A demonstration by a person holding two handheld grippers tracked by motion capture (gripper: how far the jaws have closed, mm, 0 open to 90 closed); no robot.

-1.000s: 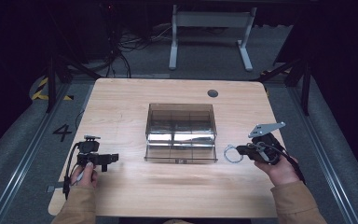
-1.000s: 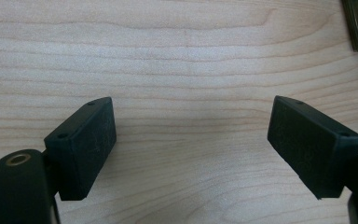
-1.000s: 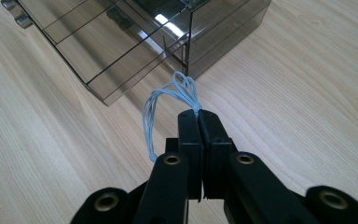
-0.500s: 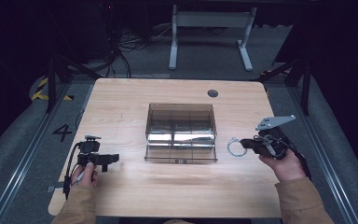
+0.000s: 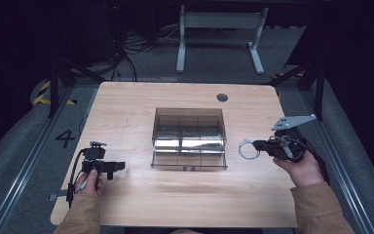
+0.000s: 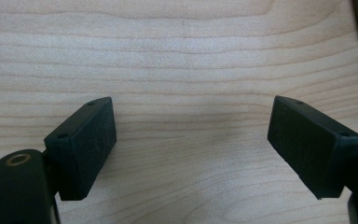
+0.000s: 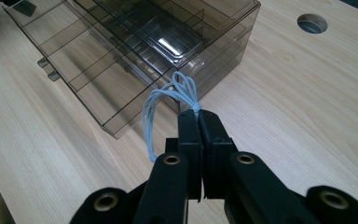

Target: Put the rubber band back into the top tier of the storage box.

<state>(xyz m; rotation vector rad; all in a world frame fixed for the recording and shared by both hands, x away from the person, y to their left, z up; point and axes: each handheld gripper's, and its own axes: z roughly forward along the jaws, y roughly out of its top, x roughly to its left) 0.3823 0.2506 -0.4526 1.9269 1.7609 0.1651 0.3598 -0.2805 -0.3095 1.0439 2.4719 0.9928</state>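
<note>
1. The right gripper [image 7: 199,112] has its two black jaws pressed together, pinching a small coil of pale blue-white wire [image 7: 165,105] at the tips; the loops fan out ahead of the jaws, free of the wood below.
2. In the high view the same right gripper [image 5: 256,145] sits just off the right side of the box, pointing toward it, with the coil [image 5: 246,148] hanging between jaw tips and box wall, near but not touching.
3. What has changed: a second ago this gripper was lower and closer to the tabletop with the coil at the wood; now the hand is raised and the coil is carried clear. I judge the pick-up is done and the carry toward the box is the step in hand.
4. The smoky clear plastic organiser box [image 5: 189,138] stands mid-table, its lower drawer pulled out toward the person, divided into compartments (which one is meant for the coil cannot be told).
5. The left gripper [image 6: 191,140] has its jaws standing wide apart over bare wood, holding nothing; in the high view it [image 5: 119,165] rests at the left, well apart from the box, unmoved from a second ago.
6. Writing: a painted "4" [image 5: 65,138] on the floor left of the table [image 5: 126,107]; no brand or label is readable on the box.
</note>
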